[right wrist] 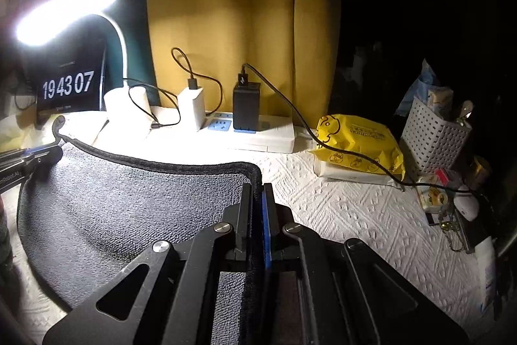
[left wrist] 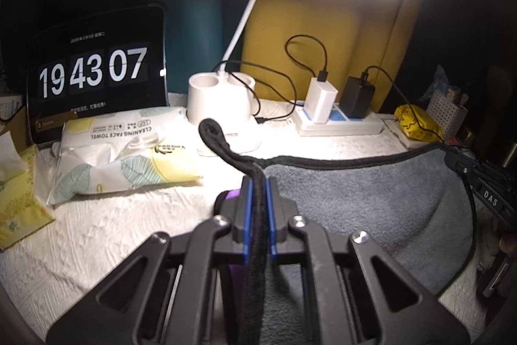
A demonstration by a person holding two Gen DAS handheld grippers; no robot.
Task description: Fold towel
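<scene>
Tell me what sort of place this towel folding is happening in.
Probably a home desk or bedside table at night. A lit desk lamp, a tablet clock reading 19 43 07, and a power strip with chargers stand before a yellow curtain. Both grippers pinch the grey towel.

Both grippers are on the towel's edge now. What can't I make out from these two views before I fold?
- Towel near edge: both views, hidden behind the gripper bodies.
- Left gripper and right gripper bite depth: hem covers the pads.
- Right side of table: right wrist view, too dark.
</scene>
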